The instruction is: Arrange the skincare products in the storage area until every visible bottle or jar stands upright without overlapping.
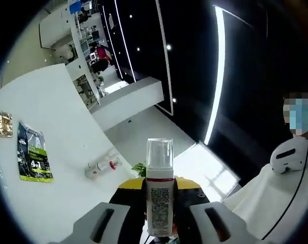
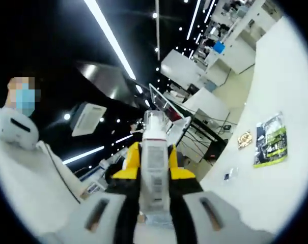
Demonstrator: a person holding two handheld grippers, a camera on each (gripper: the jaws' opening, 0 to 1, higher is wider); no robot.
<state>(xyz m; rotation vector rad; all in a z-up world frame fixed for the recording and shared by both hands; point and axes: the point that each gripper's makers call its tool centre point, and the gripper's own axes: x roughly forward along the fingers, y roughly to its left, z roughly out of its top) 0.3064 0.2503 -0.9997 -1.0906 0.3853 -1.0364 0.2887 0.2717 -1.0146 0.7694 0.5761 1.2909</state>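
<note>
Presently, hold: the pump bottle is upright and lifted above the white surface, seemingly being passed or steadied.
Left tool: narrowed onto the bottle.
Right tool: clamped on the same bottle.
Elsewhere: a small bottle lies toppled; green sachet flat.

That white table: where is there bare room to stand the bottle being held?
Bare white table stretches between the green sachet and the small bottle lying down, and beyond both. It is crowded only at the sachet and gold packet. Both grippers clamp the foam bottle.
</note>
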